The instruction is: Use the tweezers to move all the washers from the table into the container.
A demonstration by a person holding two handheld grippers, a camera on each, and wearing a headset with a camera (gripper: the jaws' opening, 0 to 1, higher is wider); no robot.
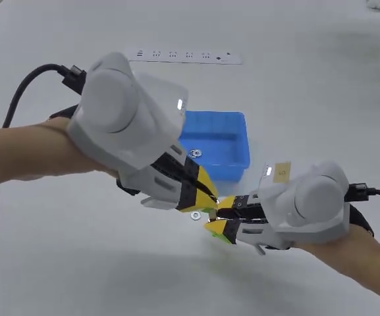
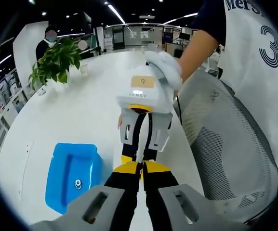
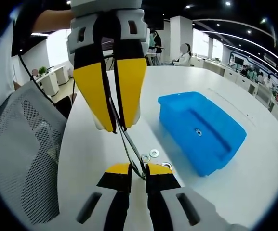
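**Washers [image 3: 154,153] lie loose on the bench while both grippers meet at the tweezers**

Three washers sit close together on the white bench [image 3: 95,159], just to the near left of the blue container [image 3: 201,130] and just beside the right gripper's tips. One more washer [image 3: 198,131] lies on the container's floor; the head view shows it too [image 1: 195,153].

The left gripper [image 3: 120,127] reaches in from the left with its yellow jaws drawn almost together. The thin dark tweezers [image 3: 124,139] come out from between them, so it is clamped on the tweezers. The tweezers slant down into the narrow gap between the jaws of the right gripper [image 3: 139,169]. These jaws stand close on either side of the tweezers, but whether they pinch the tweezers I cannot tell.

In the head view the two grippers meet tip to tip in front of the container [image 1: 229,131], with one washer [image 1: 195,215] on the bench right under them. A power strip [image 1: 183,56] lies at the far side.
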